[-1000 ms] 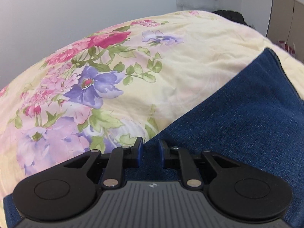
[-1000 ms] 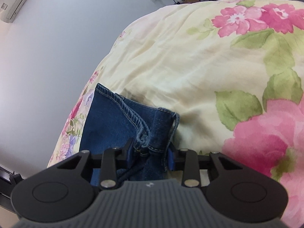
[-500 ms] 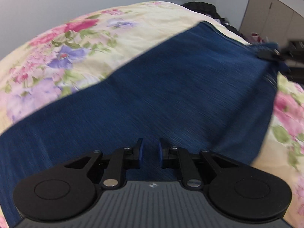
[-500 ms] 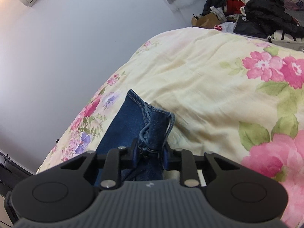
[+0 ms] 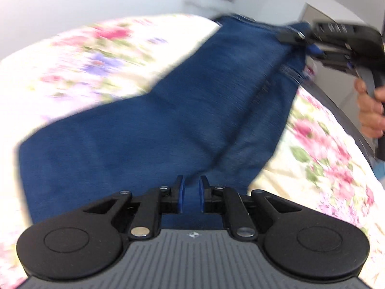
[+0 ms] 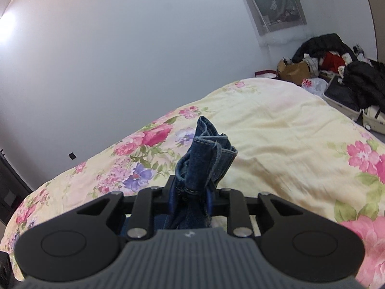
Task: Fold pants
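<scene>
The blue denim pants [image 5: 168, 125] hang stretched above the floral bed cover, held at both ends. My left gripper [image 5: 191, 195] is shut on the near edge of the denim. My right gripper [image 6: 191, 197] is shut on a bunched hem or waistband corner of the pants [image 6: 207, 159], which sticks up between its fingers. In the left wrist view the right gripper [image 5: 303, 41] shows at the upper right, pinching the far corner of the pants, with the person's hand on its handle. The left wrist view is motion-blurred.
The bed is covered by a cream quilt with pink and purple flowers [image 6: 276, 134]. A plain wall stands behind it. A pile of dark clothes, bags and a suitcase [image 6: 336, 72] lies on the floor beyond the bed's far right corner.
Both grippers have lifted the pants off the bed. The right gripper rose and tilted up toward the wall. The denim now spans between the two grippers in the air.
</scene>
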`<state>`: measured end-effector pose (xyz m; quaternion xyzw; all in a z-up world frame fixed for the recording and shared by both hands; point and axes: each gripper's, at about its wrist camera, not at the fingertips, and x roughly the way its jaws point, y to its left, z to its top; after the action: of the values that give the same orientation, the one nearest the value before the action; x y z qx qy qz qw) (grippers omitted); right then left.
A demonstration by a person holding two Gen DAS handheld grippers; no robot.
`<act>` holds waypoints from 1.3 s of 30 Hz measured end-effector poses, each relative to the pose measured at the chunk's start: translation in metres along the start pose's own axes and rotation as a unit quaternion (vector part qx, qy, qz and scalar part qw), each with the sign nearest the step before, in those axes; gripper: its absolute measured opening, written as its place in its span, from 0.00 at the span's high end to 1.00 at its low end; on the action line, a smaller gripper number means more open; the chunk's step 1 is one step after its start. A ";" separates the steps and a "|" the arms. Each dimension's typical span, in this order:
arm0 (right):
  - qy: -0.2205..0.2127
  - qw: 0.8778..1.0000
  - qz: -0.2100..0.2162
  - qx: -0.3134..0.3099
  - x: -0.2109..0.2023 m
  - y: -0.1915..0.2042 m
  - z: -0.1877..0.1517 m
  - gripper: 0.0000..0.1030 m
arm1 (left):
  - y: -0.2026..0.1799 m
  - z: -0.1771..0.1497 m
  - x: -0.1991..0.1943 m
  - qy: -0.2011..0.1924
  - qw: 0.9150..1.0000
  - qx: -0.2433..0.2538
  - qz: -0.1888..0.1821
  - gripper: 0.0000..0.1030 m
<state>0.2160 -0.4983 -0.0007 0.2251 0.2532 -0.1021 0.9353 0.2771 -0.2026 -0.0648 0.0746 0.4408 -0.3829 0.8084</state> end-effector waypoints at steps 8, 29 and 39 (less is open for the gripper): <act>-0.005 0.995 0.006 -0.096 -0.003 0.124 -0.016 0.81 | 0.092 -0.035 -0.087 -0.023 0.992 -0.074 0.102 0.87; 0.207 0.907 0.069 -0.361 0.076 0.273 -0.253 0.72 | 0.184 -0.109 -0.125 -0.001 0.978 -0.177 0.107 0.78; 0.199 0.917 0.101 -0.330 0.045 0.256 -0.186 0.58 | 0.175 -0.068 -0.099 -0.045 0.976 -0.210 0.026 0.60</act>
<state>0.2528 -0.1897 -0.0727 -0.0558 0.4289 0.1291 0.8923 0.3209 0.0048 -0.0670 -0.1024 0.4726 -0.2638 0.8346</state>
